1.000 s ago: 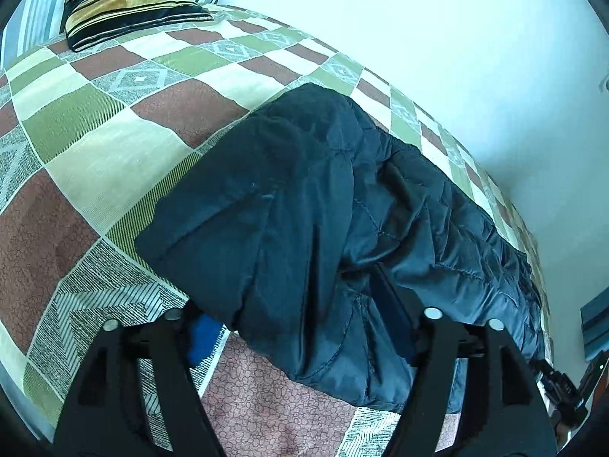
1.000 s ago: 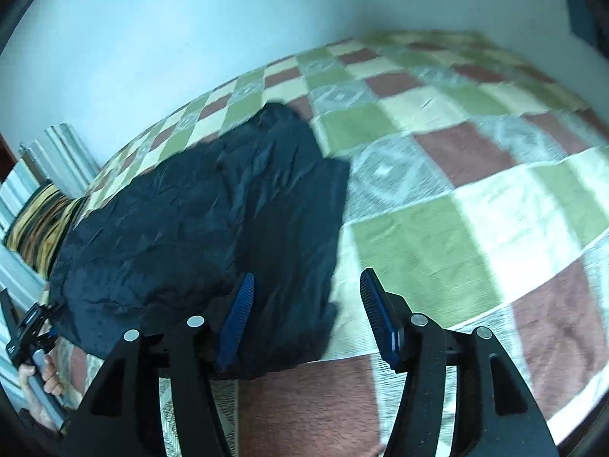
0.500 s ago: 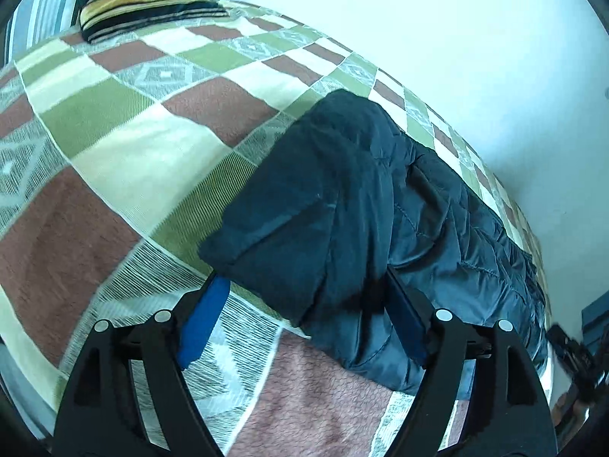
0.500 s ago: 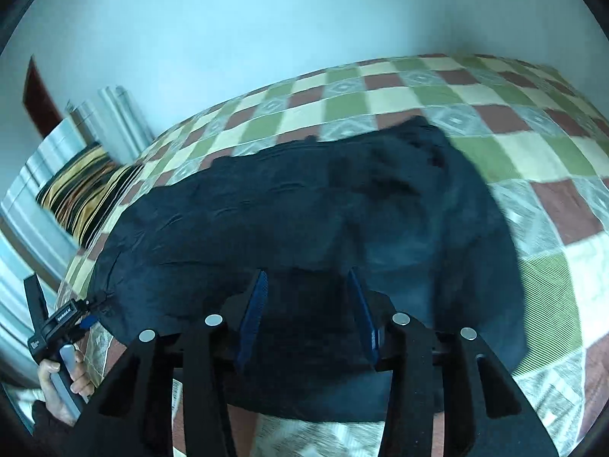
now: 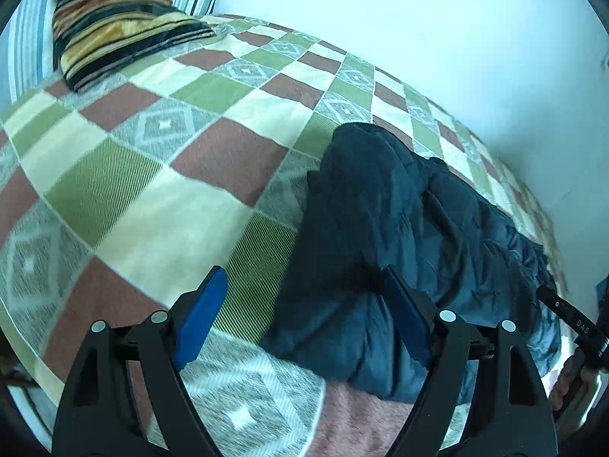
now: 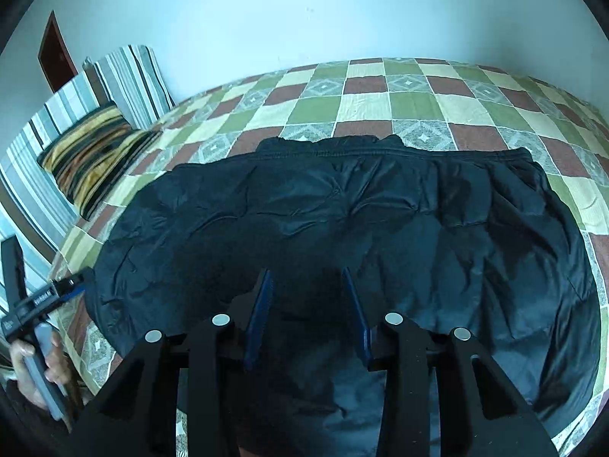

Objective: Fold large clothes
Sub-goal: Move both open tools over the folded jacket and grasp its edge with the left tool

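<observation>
A dark navy quilted jacket (image 6: 342, 228) lies spread across the checked bedspread (image 6: 380, 103); in the left wrist view the jacket (image 5: 399, 236) lies folded at right. My left gripper (image 5: 304, 304) is open, over the jacket's near left edge; its right finger (image 5: 407, 316) rests against the fabric and its left finger is over bare bedspread (image 5: 152, 198). My right gripper (image 6: 308, 304) is open and empty, just above the jacket's near middle. The left gripper also shows in the right wrist view (image 6: 68, 289), held by a hand at the jacket's left end.
A striped yellow-and-black cushion (image 5: 114, 19) and striped pillows (image 6: 129, 76) sit at the head of the bed. A pale wall (image 5: 418, 19) runs along the far side of the bed. The other hand's gripper (image 5: 571, 320) shows at the right edge.
My left gripper has drawn back to the jacket's left edge and sits wide open. My right gripper has swung left from the jacket's right edge to over its middle, its jaws narrower than before.
</observation>
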The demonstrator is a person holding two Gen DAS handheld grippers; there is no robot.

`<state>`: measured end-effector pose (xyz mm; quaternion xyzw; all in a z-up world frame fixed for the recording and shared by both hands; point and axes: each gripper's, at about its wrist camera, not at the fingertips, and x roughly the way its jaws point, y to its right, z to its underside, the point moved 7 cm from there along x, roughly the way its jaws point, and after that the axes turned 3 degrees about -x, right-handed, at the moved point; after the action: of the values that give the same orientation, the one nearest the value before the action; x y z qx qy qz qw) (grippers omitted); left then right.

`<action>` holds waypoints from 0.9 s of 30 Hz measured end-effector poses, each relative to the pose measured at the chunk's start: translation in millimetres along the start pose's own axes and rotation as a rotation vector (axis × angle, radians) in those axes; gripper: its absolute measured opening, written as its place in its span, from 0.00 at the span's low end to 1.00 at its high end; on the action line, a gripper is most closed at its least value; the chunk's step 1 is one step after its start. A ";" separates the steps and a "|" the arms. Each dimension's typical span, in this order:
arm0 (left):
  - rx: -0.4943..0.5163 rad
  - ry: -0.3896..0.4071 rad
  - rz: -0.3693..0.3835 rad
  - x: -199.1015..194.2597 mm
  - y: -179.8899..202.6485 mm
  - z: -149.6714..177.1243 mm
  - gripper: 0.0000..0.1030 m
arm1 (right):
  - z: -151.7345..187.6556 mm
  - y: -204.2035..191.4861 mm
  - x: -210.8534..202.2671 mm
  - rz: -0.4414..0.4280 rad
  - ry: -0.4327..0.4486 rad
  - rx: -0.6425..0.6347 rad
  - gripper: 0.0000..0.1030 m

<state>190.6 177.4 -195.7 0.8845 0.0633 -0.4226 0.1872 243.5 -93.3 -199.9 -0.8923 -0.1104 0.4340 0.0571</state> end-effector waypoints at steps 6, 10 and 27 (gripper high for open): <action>0.111 -0.004 -0.078 9.3 18.4 -24.3 0.81 | -0.2 -7.1 16.4 0.051 -0.023 -0.032 0.38; 0.212 -0.032 -0.142 28.5 27.6 -36.3 0.81 | 5.7 -7.6 30.2 0.090 -0.056 -0.045 0.38; 0.266 -0.264 -0.104 105.9 31.0 -37.8 0.88 | 20.4 -6.4 61.8 0.155 -0.110 -0.088 0.38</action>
<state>293.5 158.4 -247.1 0.8337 0.0275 -0.5489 0.0532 263.5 -71.7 -258.4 -0.8745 -0.0631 0.4803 -0.0220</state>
